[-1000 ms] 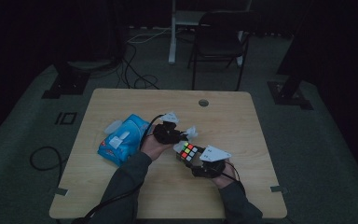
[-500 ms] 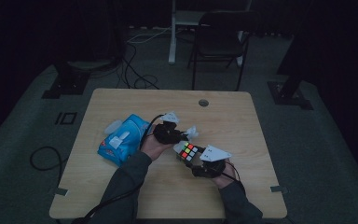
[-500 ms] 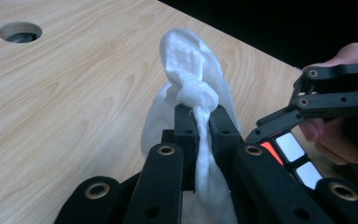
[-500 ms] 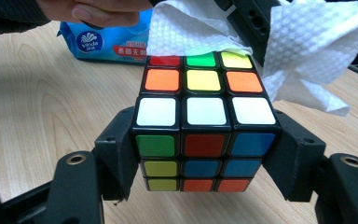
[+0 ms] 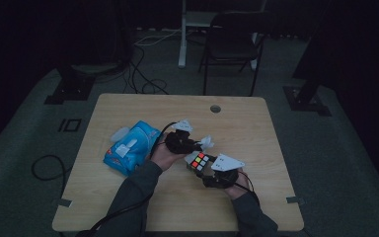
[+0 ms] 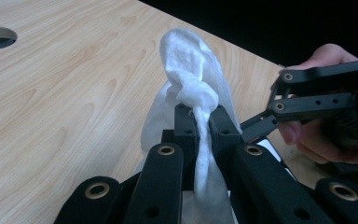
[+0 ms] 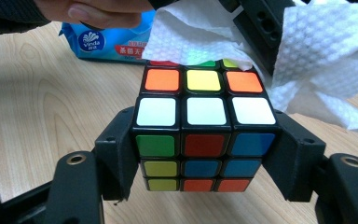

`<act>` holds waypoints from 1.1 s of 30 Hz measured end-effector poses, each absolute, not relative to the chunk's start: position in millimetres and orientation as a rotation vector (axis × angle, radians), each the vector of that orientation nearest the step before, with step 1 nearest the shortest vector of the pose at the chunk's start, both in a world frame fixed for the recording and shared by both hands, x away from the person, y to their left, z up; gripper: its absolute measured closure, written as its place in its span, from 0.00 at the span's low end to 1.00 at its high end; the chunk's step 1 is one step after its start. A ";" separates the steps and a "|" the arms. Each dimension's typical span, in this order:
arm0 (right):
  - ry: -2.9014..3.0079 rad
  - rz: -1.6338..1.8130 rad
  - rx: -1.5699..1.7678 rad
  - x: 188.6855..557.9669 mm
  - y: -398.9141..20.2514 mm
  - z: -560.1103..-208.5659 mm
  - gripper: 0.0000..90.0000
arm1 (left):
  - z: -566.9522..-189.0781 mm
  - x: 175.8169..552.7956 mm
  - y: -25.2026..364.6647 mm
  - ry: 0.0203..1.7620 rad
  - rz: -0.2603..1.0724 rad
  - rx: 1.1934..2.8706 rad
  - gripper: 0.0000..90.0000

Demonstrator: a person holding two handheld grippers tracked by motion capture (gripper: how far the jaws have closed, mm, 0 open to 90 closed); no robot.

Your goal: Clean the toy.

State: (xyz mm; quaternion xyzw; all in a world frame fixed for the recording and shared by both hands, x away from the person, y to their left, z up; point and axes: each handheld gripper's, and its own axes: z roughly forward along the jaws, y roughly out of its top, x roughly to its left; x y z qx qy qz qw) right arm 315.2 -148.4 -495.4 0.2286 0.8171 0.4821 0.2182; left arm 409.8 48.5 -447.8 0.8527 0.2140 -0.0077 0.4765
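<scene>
My right gripper (image 7: 203,154) is shut on a colour puzzle cube (image 7: 204,126), one jaw on each side of it. In the high view the cube (image 5: 200,162) sits just above the table, mid-front. My left gripper (image 6: 201,126) is shut on a white tissue (image 6: 189,79), which bunches up past the jaws. The tissue (image 7: 205,37) lies against the cube's far top edge in the right gripper view. In the high view my left gripper (image 5: 193,146) is just up-left of the cube and my right gripper (image 5: 208,173) is just beside it, lower right.
A blue pack of wet wipes (image 5: 133,147) lies on the wooden table (image 5: 256,123) to the left of my hands. A round cable hole (image 5: 215,108) is near the table's far edge. A chair (image 5: 232,44) stands beyond the table.
</scene>
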 end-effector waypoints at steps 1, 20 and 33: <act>2.262 1.334 0.633 315.2 -148.4 -495.5 0.38 | -447.5 409.4 48.1 0.518 -0.020 2.083 0.96; 2.257 1.337 0.642 316.2 -149.8 -496.0 0.38 | -445.8 407.9 45.7 0.477 -0.055 2.089 0.95; 2.263 1.337 0.630 314.8 -148.0 -495.3 0.38 | -451.8 421.2 56.0 0.554 -0.040 2.081 0.95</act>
